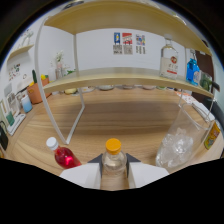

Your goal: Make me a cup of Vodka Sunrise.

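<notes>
- The tool (114,167) is closed on a small clear bottle with an orange cap (113,157), both white fingers (85,175) pressing against its sides.
- The gripped bottle stands upright between the fingers, over the wooden tabletop (125,117).
- Just to the left of the fingers lies a tilted bottle of red liquid with a white cap (62,155).
- To the right, near the fingers, stands a clear cup holding ice (176,145).
- A white-framed shelf (120,77) spans the tabletop beyond the tool.
- On the shelf's right part stands a clear bottle with a red label (170,61), and beside it, further right, a blue bottle (192,70).
- Small posters (129,43) hang on the white wall behind.
</notes>
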Demonstrator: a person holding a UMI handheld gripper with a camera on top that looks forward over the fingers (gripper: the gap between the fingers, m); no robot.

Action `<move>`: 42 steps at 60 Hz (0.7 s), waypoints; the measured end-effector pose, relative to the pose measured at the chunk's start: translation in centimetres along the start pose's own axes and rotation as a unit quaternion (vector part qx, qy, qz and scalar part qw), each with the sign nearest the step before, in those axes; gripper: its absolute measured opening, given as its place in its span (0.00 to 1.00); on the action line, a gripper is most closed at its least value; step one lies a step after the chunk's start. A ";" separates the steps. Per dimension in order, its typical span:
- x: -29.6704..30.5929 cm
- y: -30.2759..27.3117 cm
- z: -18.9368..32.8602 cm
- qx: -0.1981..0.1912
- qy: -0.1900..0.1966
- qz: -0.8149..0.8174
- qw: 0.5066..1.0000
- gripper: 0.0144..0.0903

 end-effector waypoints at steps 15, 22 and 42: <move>0.0 -0.9 -3.2 0.009 -0.028 -0.031 0.999 0.86; 0.3 -3.2 -7.1 0.044 -0.037 -0.054 0.997 0.92; 6.1 -4.8 -17.7 0.067 -0.027 -0.011 0.997 0.94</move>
